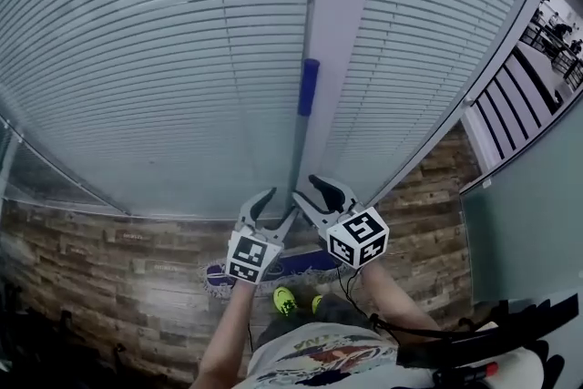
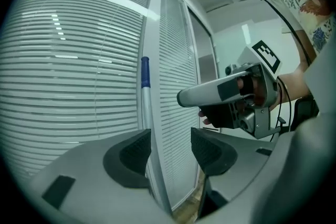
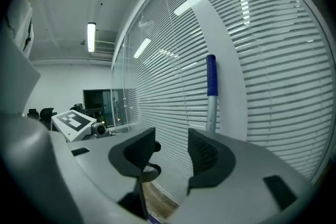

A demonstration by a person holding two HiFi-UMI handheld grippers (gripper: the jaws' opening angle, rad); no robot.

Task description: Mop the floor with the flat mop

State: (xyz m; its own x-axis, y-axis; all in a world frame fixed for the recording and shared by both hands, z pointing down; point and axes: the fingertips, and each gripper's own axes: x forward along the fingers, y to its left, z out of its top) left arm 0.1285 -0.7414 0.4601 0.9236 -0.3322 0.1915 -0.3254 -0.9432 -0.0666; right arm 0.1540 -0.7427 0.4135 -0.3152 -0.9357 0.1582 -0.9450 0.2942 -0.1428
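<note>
The flat mop stands upright against a grey post of the blind-covered glass wall. Its silver pole (image 1: 297, 155) is topped by a blue grip (image 1: 308, 87), and its purple head (image 1: 305, 264) lies on the wood floor. My left gripper (image 1: 276, 207) is open, and in the left gripper view the pole (image 2: 146, 118) runs up just beside the left pad without being pressed. My right gripper (image 1: 314, 193) is open just right of the pole. In the right gripper view nothing is between the jaws, and the blue grip (image 3: 211, 75) shows beyond the right jaw.
Glass panels with white blinds (image 1: 155, 59) fill the front, split by a grey post (image 1: 342, 32). Wood-plank floor (image 1: 109, 269) runs below. The person's green shoes (image 1: 285, 300) stand just behind the mop head. A glass partition (image 1: 519, 223) and an opening lie at the right.
</note>
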